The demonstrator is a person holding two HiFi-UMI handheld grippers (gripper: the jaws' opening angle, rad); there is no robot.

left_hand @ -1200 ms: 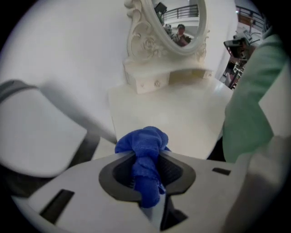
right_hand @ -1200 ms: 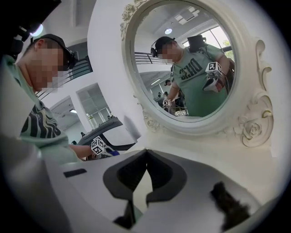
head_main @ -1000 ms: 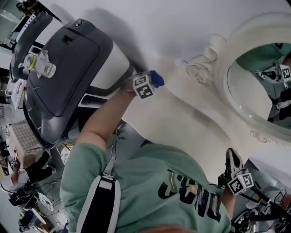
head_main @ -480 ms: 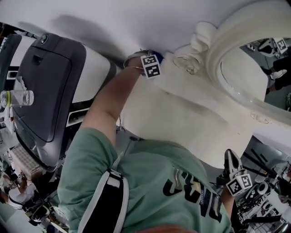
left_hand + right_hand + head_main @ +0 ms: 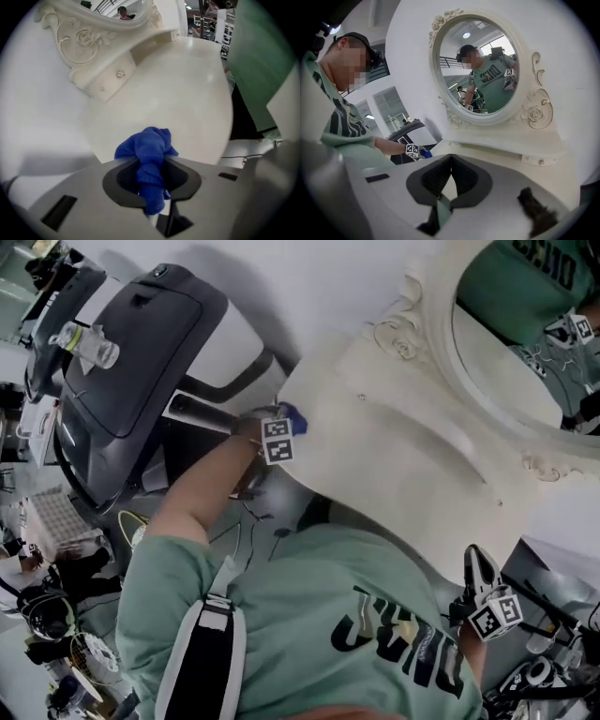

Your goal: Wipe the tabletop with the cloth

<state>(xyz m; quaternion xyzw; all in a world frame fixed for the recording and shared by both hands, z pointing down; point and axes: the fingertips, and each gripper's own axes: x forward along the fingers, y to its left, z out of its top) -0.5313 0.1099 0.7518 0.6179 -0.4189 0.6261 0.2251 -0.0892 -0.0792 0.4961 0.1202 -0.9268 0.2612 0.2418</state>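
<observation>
Cloth (image 5: 293, 414) at left edge of tabletop (image 5: 394, 451); mirror (image 5: 511, 334) behind it; machine (image 5: 131, 362) farther left

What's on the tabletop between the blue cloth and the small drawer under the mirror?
Nothing: in the left gripper view only bare white tabletop separates the blue cloth from the drawer.

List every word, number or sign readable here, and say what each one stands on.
"DIESEL", probably: black print on the green shirt, upside down and creased.
Square markers on the left tongs and right tongs: patterns, no letters.
Bottle label: too small to read.
Cloth, tabletop, mirror frame: no text visible.
</observation>
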